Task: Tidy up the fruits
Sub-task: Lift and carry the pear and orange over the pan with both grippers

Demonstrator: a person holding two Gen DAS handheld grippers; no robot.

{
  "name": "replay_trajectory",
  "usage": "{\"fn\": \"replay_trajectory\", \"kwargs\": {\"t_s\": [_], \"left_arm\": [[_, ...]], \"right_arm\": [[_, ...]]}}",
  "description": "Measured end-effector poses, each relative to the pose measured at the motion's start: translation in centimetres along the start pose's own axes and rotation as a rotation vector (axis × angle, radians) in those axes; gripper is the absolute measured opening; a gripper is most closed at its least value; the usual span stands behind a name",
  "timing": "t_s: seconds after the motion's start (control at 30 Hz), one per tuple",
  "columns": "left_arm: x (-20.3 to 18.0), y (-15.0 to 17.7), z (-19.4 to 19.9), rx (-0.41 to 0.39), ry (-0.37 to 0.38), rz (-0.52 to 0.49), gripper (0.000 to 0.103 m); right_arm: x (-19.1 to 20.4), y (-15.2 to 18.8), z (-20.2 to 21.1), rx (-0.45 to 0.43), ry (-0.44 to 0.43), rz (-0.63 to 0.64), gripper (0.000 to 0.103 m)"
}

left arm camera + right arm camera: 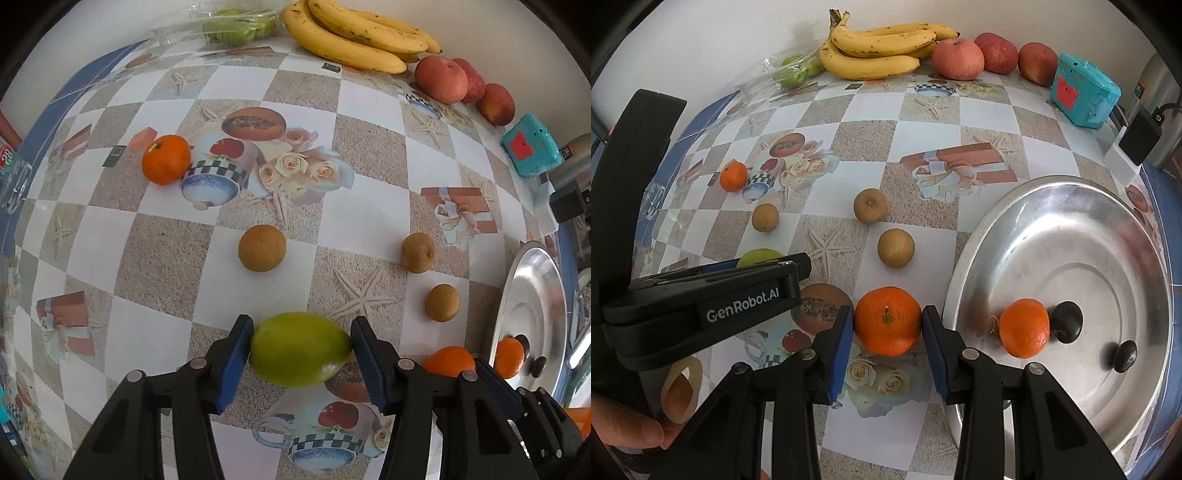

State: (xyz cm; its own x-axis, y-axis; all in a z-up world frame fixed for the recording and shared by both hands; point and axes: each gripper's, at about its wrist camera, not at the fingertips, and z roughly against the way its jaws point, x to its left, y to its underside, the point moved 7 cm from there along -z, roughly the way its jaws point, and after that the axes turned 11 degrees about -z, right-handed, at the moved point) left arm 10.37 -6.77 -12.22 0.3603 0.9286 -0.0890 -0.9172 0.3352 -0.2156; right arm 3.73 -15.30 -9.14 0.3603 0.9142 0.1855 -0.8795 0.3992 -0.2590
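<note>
A green oval fruit [299, 350] lies on the patterned tablecloth, and my left gripper [301, 332] has its blue pads against both of its ends. In the right wrist view only its top [757, 257] shows behind the left gripper's body. My right gripper [888, 314] is shut on a tangerine [888, 321] that rests on the cloth just left of a metal pan [1071, 206]. Inside the pan are another tangerine [1025, 328] and two dark round fruits [1067, 321].
Three brown round fruits [262, 248] and a loose tangerine [166, 159] lie on the cloth ahead. Bananas [351, 40], red apples [441, 79] and bagged green fruits [229, 27] line the back wall. A teal box [532, 149] stands at the right.
</note>
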Motion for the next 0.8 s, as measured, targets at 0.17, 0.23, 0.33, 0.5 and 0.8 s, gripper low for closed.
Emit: {"fn": "replay_trajectory", "kwargs": {"t_s": [0.17,0.23,0.33,0.5,0.8], "left_arm": [[0.4,-0.1,0.2,-0.01,0.009,0.026,0.058],[0.5,-0.2,0.6,-0.019,0.013,0.03,0.058],[0.6,-0.4,1.4,-0.038,0.011,0.034,0.058],[0.9,-1.1,3.2,-0.086,0.014,0.042,0.058],[0.9,-2.0,7.0,-0.193,0.02,0.066,0.058]], "right_arm": [[0.2,-0.1,0.3,-0.008,-0.016,-0.001,0.039],[0.4,-0.3,0.7,-0.019,-0.029,0.005,0.039],[0.6,-0.5,1.2,-0.031,-0.042,0.005,0.039],[0.9,-1.0,2.8,-0.067,-0.071,0.0,0.039],[0.7,-2.3,6.1,-0.155,-0.102,-0.021,0.039]]}}
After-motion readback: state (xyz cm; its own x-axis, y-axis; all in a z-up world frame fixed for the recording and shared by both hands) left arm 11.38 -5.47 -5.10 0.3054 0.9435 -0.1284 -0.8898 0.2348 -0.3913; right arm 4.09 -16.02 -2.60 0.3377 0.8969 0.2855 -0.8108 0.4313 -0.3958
